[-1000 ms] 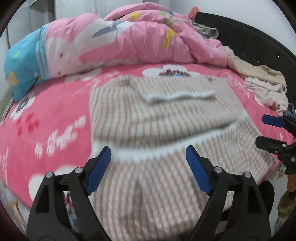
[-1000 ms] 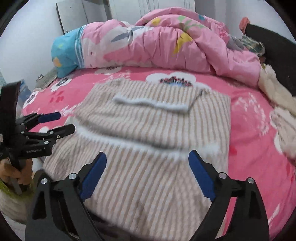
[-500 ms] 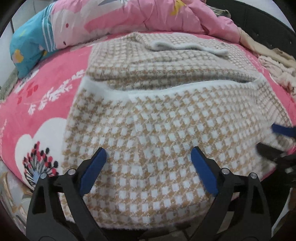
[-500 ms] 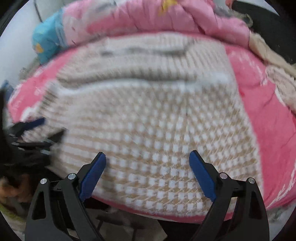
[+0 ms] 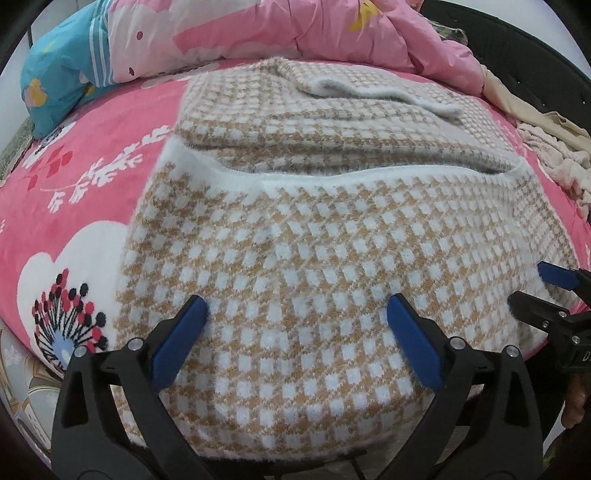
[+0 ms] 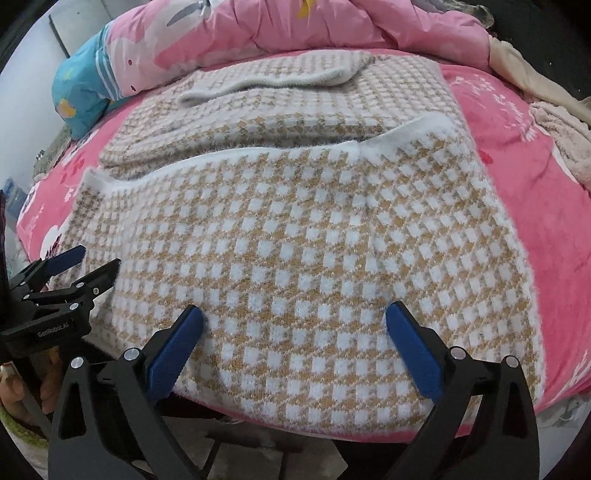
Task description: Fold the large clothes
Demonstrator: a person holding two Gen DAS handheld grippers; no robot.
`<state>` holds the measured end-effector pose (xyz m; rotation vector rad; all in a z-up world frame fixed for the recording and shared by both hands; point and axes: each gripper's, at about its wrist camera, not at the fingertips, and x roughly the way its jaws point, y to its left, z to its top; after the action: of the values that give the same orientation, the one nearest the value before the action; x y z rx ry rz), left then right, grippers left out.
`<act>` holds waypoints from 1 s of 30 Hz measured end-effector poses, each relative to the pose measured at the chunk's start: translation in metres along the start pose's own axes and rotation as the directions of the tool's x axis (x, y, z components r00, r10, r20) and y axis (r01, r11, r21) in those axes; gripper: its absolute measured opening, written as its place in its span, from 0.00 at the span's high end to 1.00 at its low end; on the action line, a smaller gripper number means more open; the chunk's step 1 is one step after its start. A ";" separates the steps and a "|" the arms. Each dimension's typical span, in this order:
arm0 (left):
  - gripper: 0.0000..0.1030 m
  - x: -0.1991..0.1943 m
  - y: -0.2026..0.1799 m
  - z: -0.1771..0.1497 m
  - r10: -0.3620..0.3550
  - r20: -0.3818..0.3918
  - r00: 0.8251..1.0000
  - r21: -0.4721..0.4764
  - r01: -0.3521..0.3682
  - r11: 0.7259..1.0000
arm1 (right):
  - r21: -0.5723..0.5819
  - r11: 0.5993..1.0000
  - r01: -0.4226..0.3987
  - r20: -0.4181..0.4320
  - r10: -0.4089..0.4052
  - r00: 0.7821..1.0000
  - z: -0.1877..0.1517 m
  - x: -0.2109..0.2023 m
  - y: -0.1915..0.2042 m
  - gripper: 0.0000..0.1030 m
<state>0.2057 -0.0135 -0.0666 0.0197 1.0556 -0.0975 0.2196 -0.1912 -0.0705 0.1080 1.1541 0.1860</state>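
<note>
A tan-and-white checked knit sweater [image 5: 295,229] lies flat on the pink bed [image 5: 74,206], its near end draped over the bed's front edge. A white-edged fold [image 5: 369,173] crosses its middle, and a sleeve with a pale cuff [image 5: 369,88] lies across the far part. My left gripper [image 5: 295,302] hovers over the sweater's near left portion; its jaws are opening, with knit below them but nothing pinched. My right gripper [image 6: 295,310] stands open over the near right portion, also holding nothing. Each gripper shows in the other's view: right gripper [image 5: 543,291], left gripper [image 6: 92,262].
A bunched pink duvet [image 5: 295,29] and a blue pillow [image 5: 62,74] fill the far side of the bed. Loose pale garments [image 6: 554,122] lie at the far right by a black headboard [image 5: 535,55]. Floor shows below the bed's front edge.
Both grippers have dropped towards the sweater's near end and tilted downward, so the knit now fills the views. Their jaws stand slightly wider than before.
</note>
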 end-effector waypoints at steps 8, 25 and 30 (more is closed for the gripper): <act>0.08 0.002 -0.001 0.001 0.000 -0.013 1.000 -0.004 0.000 1.000 | 0.013 0.999 -0.032 -0.011 0.032 0.999 0.003 0.002 -0.011 0.06; 0.08 0.003 -0.002 0.002 0.003 -0.022 1.000 0.000 -0.003 1.000 | 0.003 0.999 -0.052 -0.031 0.052 0.998 0.003 0.000 -0.014 0.06; 0.07 0.003 -0.002 0.003 0.005 -0.018 1.000 0.003 -0.005 1.000 | -0.007 0.999 -0.047 -0.024 0.047 0.999 0.003 0.000 -0.012 0.06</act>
<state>0.2097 -0.0164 -0.0680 0.0260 1.0732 -0.0950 0.2233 -0.2027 -0.0709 0.1271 1.1757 0.2339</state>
